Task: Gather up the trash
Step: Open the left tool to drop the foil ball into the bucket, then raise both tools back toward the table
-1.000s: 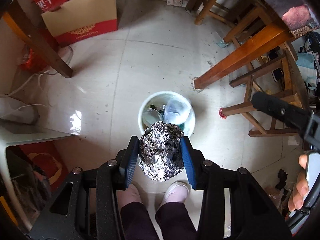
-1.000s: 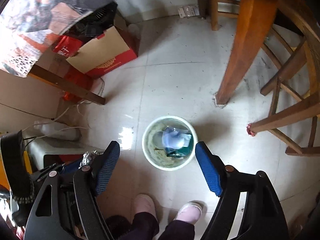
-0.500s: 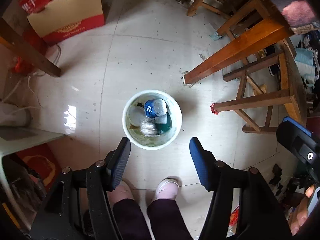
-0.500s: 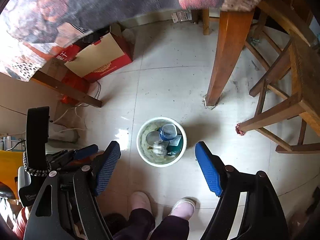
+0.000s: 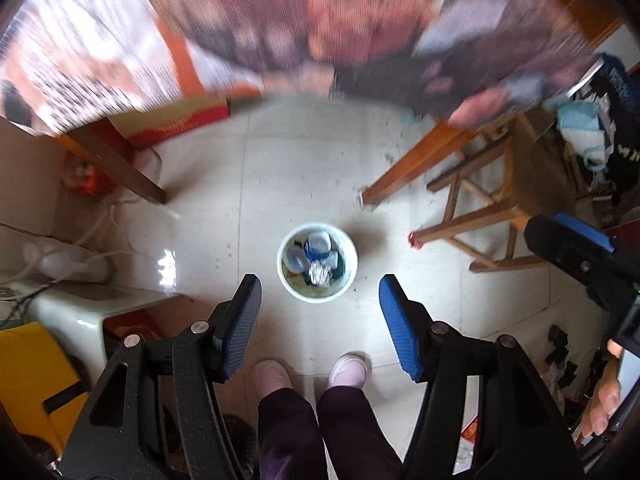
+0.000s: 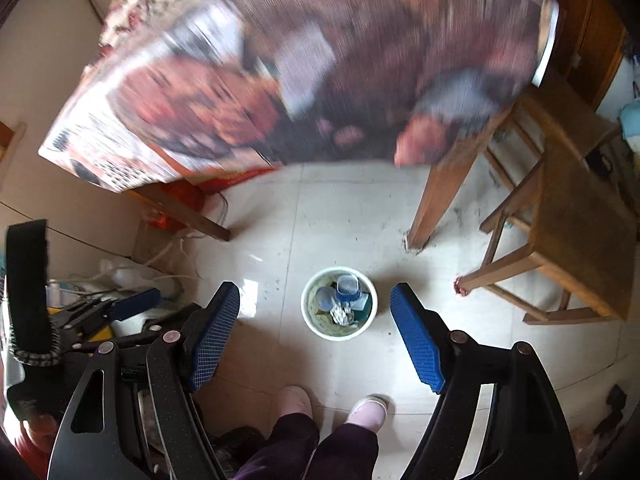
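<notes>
A white trash bin [image 5: 352,248] stands on the tiled floor far below, also in the right wrist view [image 6: 370,298]. Inside lie a crumpled foil ball [image 5: 320,274] [image 6: 341,314], a blue-capped bottle [image 5: 318,245] [image 6: 346,285] and other rubbish. My left gripper [image 5: 320,320] is open and empty, high above the bin. My right gripper [image 6: 316,340] is open and empty, also high above it. The right gripper shows at the right edge of the left wrist view [image 5: 576,240].
A table with a patterned cloth [image 6: 320,60] hangs over the far side, on wooden legs [image 6: 436,200]. A wooden stool [image 6: 572,220] stands right. A red and tan carton [image 5: 172,124], cables and a pale appliance [image 5: 80,312] are left. The person's feet [image 5: 312,372] are below.
The left gripper opened and dropped the foil ball into the bin. Both grippers have since risen, so the bin looks smaller and the tablecloth fills the top.
</notes>
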Demonstrator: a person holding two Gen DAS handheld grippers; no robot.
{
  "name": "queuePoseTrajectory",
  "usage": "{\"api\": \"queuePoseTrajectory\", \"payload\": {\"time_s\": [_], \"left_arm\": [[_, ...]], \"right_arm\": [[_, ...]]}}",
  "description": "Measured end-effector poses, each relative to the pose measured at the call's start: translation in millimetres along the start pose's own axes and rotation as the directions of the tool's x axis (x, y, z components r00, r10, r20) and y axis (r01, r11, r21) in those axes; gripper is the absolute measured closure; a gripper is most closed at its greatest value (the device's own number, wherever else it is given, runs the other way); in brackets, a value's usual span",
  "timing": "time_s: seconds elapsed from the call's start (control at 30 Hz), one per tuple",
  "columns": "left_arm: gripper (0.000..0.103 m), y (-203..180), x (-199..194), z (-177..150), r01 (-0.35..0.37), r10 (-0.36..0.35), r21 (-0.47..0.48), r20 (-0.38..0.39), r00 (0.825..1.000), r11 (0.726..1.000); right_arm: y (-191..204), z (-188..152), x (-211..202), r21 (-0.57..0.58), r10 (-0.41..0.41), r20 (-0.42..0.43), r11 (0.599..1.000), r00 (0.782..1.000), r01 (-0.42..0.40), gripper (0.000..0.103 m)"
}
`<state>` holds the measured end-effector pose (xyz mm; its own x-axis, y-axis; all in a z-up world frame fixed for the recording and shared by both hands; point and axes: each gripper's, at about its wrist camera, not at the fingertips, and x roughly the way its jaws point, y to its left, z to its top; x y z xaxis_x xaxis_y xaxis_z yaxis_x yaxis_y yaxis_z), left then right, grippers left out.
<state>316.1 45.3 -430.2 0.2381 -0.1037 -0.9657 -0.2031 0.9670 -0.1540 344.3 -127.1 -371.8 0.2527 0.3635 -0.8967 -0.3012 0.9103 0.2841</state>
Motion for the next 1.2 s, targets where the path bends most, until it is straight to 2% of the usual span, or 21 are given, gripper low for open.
{"api": "queuePoseTrajectory", "payload": {"time_s": [0.17, 0.33, 0.5, 0.63, 0.73, 0.77, 0.87, 0.93, 1.0, 1.03, 1.1, 1.2], "left_arm": [[0.043, 1.0, -93.1, 11.9, 0.013, -0.013, -0.003, 0.103, 0.995, 1.0], [0.043, -5.3, -180.9, 19.2, 0.014, -0.019, 0.022, 0.228, 0.973, 1.0], [0.041, -12.9, -263.3, 17.4, -0.026, -0.007, 0.087, 0.361, 0.933, 0.996], [0.039, -11.2, -313.9, 15.3, -0.013, -0.044, 0.127, 0.435, 0.899, 0.992], [0.038, -6.2, -345.7, 10.2, 0.011, -0.081, 0.145, 0.482, 0.872, 0.989], [0.037, -4.2, -352.8, 7.7, 0.015, -0.089, 0.151, 0.493, 0.865, 0.988], [0.03, 1.1, -379.6, 3.6, 0.014, -0.111, 0.177, 0.551, 0.827, 0.984], [0.011, 5.2, -392.3, 2.2, -0.007, -0.103, 0.182, 0.584, 0.805, 0.983], [0.006, 8.5, -404.3, -1.2, -0.034, -0.081, 0.169, 0.628, 0.774, 0.985], [0.005, 9.4, -406.9, -1.0, -0.047, -0.071, 0.164, 0.64, 0.765, 0.985], [0.005, 10.8, -410.4, 1.8, -0.064, -0.061, 0.166, 0.652, 0.756, 0.984], [0.005, 11.8, -410.7, 11.6, -0.066, -0.064, 0.172, 0.654, 0.754, 0.983]], "right_arm": [[29.2, 15.1, -70.1, -0.01, -0.005, 0.074, 1.0, 0.997, 0.006, 0.028], [60.2, 21.9, -136.0, -0.041, -0.007, 0.159, 0.999, 0.987, 0.014, 0.028], [89.6, 24.2, -201.0, -0.077, -0.054, 0.269, 0.994, 0.962, 0.077, 0.027], [106.3, 24.1, -244.8, -0.074, -0.069, 0.349, 0.992, 0.935, 0.101, 0.024], [120.7, 22.9, -271.3, -0.053, -0.083, 0.411, 0.992, 0.908, 0.115, 0.02], [124.9, 22.5, -278.3, -0.041, -0.084, 0.431, 0.993, 0.899, 0.112, 0.015], [133.3, 19.1, -295.7, -0.006, -0.088, 0.49, 0.995, 0.867, 0.104, 0.002], [138.8, 18.8, -304.9, 0.017, -0.103, 0.529, 0.994, 0.843, 0.111, 0.0], [141.4, 19.9, -310.2, 0.027, -0.113, 0.542, 0.993, 0.833, 0.117, 0.0], [142.0, 22.1, -311.8, 0.031, -0.117, 0.545, 0.992, 0.83, 0.119, 0.0], [142.3, 27.6, -314.3, 0.041, -0.124, 0.554, 0.992, 0.823, 0.122, 0.0], [139.6, 34.5, -316.0, 0.05, -0.128, 0.57, 0.991, 0.812, 0.121, 0.0]]}}
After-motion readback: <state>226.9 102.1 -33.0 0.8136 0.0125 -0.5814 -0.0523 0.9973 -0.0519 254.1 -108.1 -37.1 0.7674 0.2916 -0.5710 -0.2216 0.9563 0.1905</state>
